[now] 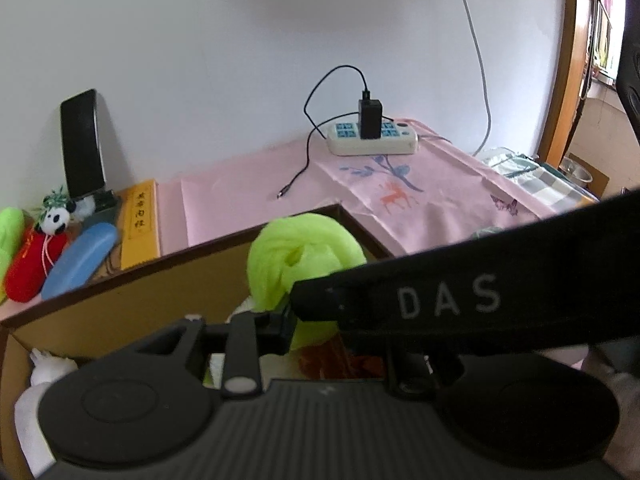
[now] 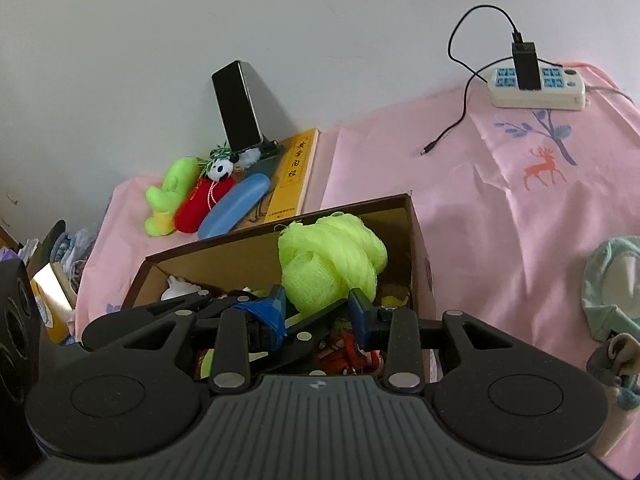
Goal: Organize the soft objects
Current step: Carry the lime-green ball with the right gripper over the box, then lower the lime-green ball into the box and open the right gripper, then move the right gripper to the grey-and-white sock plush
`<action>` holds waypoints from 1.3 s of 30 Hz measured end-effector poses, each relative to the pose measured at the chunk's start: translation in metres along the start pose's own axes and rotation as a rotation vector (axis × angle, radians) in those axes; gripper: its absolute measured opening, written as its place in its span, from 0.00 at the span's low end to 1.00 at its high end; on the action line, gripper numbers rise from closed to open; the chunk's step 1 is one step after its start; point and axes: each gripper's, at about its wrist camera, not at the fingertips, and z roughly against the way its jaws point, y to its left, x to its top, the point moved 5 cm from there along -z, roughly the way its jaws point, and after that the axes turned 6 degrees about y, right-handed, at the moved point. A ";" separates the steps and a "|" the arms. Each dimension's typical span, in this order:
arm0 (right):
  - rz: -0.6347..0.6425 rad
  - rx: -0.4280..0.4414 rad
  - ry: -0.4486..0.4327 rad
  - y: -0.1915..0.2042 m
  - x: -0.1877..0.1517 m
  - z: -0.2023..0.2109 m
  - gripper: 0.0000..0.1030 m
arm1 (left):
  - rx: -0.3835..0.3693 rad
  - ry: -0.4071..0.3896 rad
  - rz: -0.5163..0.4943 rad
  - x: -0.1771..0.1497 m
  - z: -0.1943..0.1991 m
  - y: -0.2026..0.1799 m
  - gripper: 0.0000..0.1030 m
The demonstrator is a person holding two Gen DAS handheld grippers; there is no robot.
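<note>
A neon green mesh bath pouf (image 2: pixel 332 264) is held over an open cardboard box (image 2: pixel 420 248) on a pink cloth. My right gripper (image 2: pixel 318 306) is shut on the pouf, its blue fingers (image 2: pixel 358 312) pinching the lower part. In the left wrist view the pouf (image 1: pixel 300 264) sits just ahead of my left gripper (image 1: pixel 316 320), whose fingers are mostly hidden behind the right gripper's black body (image 1: pixel 460 300). The box holds white and red-orange soft items (image 2: pixel 344 352). A green plush (image 2: pixel 172 196), a red plush with a panda head (image 2: pixel 208 196) and a blue case (image 2: pixel 236 204) lie behind the box.
A phone (image 2: pixel 236 108) leans on the wall beside a yellow book (image 2: pixel 294 172). A power strip (image 2: pixel 536 88) with a charger and loose cable stands at the back right. A teal garment (image 2: pixel 612 280) lies at the right. Clutter sits off the table's left edge.
</note>
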 end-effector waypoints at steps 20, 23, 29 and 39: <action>-0.034 0.029 -0.072 0.000 -0.010 0.036 0.19 | 0.078 -0.042 -0.028 -0.001 0.036 -0.010 0.43; -0.039 0.036 -0.089 0.000 -0.014 0.044 0.19 | 0.087 -0.051 -0.039 -0.002 0.045 -0.016 0.44; -0.040 0.043 -0.121 0.002 -0.023 0.063 0.19 | 0.118 -0.059 -0.044 -0.005 0.066 -0.028 0.44; -0.045 0.039 -0.134 -0.001 -0.041 0.085 0.19 | 0.211 0.007 -0.015 -0.021 0.089 -0.040 0.49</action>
